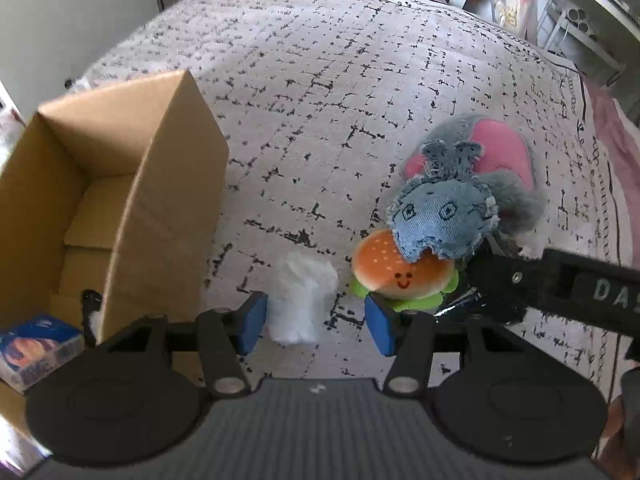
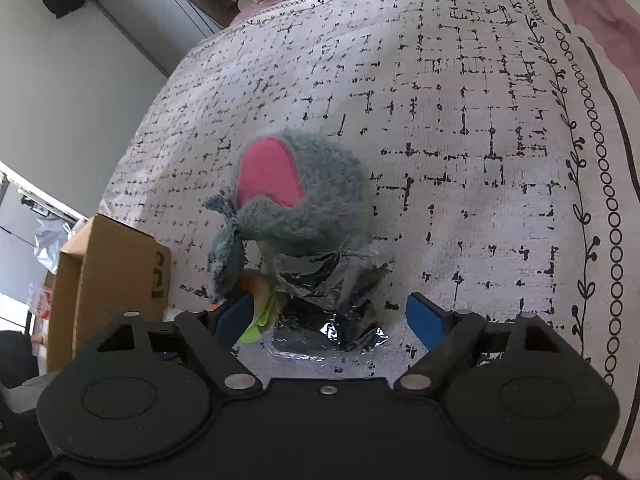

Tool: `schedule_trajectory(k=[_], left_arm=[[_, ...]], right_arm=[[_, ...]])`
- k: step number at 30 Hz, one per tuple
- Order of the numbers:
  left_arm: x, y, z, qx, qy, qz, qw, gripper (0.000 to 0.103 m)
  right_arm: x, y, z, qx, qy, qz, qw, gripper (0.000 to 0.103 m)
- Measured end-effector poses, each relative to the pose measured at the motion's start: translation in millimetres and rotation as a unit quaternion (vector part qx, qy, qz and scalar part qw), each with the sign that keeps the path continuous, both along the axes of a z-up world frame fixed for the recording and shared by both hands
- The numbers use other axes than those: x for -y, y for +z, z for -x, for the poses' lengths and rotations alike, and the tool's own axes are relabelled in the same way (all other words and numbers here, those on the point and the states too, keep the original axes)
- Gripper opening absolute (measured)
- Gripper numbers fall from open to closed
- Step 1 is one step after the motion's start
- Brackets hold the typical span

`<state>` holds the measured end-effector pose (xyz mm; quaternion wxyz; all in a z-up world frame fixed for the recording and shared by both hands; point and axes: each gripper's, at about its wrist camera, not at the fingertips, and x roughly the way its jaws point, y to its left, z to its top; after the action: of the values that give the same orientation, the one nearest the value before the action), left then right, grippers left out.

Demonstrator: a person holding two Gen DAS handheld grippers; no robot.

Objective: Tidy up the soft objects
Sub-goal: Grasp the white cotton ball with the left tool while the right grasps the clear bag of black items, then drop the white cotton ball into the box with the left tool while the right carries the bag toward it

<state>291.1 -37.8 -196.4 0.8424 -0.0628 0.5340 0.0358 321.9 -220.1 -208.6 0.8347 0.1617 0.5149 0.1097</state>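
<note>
Two handheld grippers reach down over a bedspread [image 1: 360, 80] printed with black dashes. In the left wrist view, the left gripper [image 1: 316, 322] stands with its blue pads apart at the lower centre of the frame. A white fluffy wad [image 1: 302, 300] lies between them, touching or nearly touching the left pad, with a clear gap to the right pad, so nothing is gripped yet. To grasp it well, the jaws should probably shift slightly so the wad sits centred, then close gently, since it looks light and easily squashed. An open cardboard box [image 1: 160, 208] fills the left of that frame, a likely destination. Just right of the wad sit a smiling burger plush [image 1: 400, 276], a denim toy [image 1: 444, 216] overlapping its top, and a grey and pink plush [image 1: 500, 152] behind.

In the right wrist view, the right gripper [image 2: 332, 316] is open wide at the lower centre, straddling a crinkled silver foil wrapper [image 2: 332, 328] without pressing on it; the grey and pink plush rises just above, at mid-frame
</note>
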Motion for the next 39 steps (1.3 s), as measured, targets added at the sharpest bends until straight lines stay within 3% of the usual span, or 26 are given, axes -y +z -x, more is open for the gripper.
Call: schedule_trajectory(k=[1, 2, 4, 9, 19, 39], left_arm=[[-1, -3, -1, -0.008, 0.004, 0.009, 0.9999, 0.039], [-3, -5, -2, -0.014, 0.007, 0.017, 0.9997, 0.035], [-3, -2, 1, -0.007, 0.011, 0.021, 0.9997, 0.035], [4, 13, 7, 0.012, -0.003, 0.03, 0.9995, 0.035], [3, 46, 25, 0.045, -0.016, 0.038, 0.9981, 0.035], [-31, 93, 58, 0.094, 0.002, 0.055, 0.9941, 0.035]], right_arm=[[0, -2, 0, -0.001, 0.001, 0.004, 1.0, 0.066], [0, -3, 0, 0.0, 0.002, 0.008, 1.0, 0.059], [-1, -2, 2, 0.008, 0.005, 0.008, 1.0, 0.048], [-4, 3, 7, 0.028, 0.018, 0.018, 0.999, 0.045], [-5, 28, 26, 0.077, 0.035, -0.009, 0.996, 0.04], [-24, 64, 56, 0.127, 0.054, -0.009, 0.99, 0.04]])
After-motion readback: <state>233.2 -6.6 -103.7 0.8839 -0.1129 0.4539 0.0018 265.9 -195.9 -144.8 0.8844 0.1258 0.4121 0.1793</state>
